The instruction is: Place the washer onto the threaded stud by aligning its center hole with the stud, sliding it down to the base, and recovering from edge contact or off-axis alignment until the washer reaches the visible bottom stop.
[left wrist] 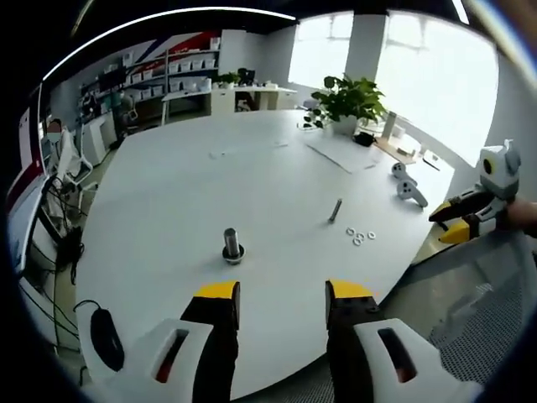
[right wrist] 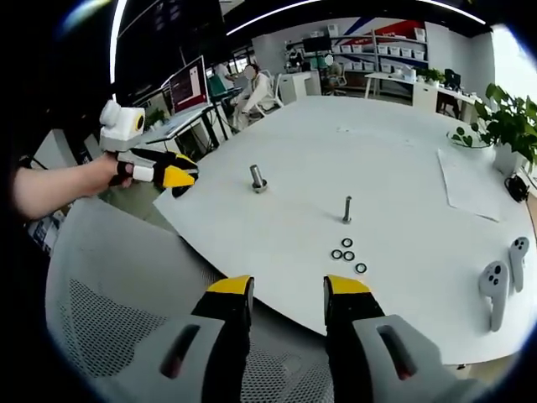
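Observation:
Several small washers (left wrist: 359,236) (right wrist: 347,253) lie loose on the round white table (left wrist: 210,185) (right wrist: 377,143). Just beyond them stands a thin threaded stud (left wrist: 336,209) (right wrist: 346,209), upright and bare. A thicker metal post on a wide base (left wrist: 232,246) (right wrist: 258,178) stands farther along the table. My left gripper (left wrist: 284,294) (right wrist: 172,175) hovers open at the table's edge near the thick post, holding nothing. My right gripper (right wrist: 288,290) (left wrist: 457,220) is open and empty too, off the table's edge, short of the washers.
Two grey hand controllers (left wrist: 409,189) (right wrist: 495,285) lie beside the washers. A sheet of paper (left wrist: 344,153) (right wrist: 470,180) and a potted plant (left wrist: 352,101) (right wrist: 512,117) sit farther back. A mesh chair (left wrist: 470,336) (right wrist: 109,311) stands under both grippers. A person's hand (right wrist: 92,178) holds the left gripper.

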Demonstrator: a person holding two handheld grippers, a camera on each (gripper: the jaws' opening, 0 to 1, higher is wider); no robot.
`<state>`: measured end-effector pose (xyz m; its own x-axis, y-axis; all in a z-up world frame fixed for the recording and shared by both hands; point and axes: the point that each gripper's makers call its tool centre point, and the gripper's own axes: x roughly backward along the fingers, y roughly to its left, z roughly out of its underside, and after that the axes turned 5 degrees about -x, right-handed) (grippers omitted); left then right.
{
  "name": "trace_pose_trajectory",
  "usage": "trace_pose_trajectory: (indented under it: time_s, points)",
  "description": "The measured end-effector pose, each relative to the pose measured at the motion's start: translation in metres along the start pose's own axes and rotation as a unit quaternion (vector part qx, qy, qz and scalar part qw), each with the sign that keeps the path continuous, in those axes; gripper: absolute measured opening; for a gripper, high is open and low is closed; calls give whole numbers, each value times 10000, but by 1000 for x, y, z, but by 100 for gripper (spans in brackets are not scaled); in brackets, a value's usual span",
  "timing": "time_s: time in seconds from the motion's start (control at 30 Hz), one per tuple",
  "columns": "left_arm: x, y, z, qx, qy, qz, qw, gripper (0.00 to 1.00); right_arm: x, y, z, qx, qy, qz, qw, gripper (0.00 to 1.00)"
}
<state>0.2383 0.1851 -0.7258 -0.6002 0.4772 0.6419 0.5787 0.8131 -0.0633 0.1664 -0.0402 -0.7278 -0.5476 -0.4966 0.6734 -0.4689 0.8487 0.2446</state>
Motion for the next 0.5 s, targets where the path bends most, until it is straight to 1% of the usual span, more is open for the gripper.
trace_pose_trajectory:
  time_s: [0.17, 0.27, 0.4, 0.5]
  points:
    - [-4, -7, 1, -202, -5, 80, 9998, 38, -1, 0, 2, 6, 50, 18, 10000, 35]
    - [-5, -8, 1, -251, -21, 143, 9996, 38, -1, -1, 3, 5, 98, 55, 9999, 35]
    - [-5, -14, 2, -220, -13, 291, 9993, 38, -2, -1, 8, 46, 243, 73, 9997, 36]
    - [-7, -19, 5, -326, 29, 365, 9988, 38, -3, -2, 11, 30, 317, 104, 9994, 36]
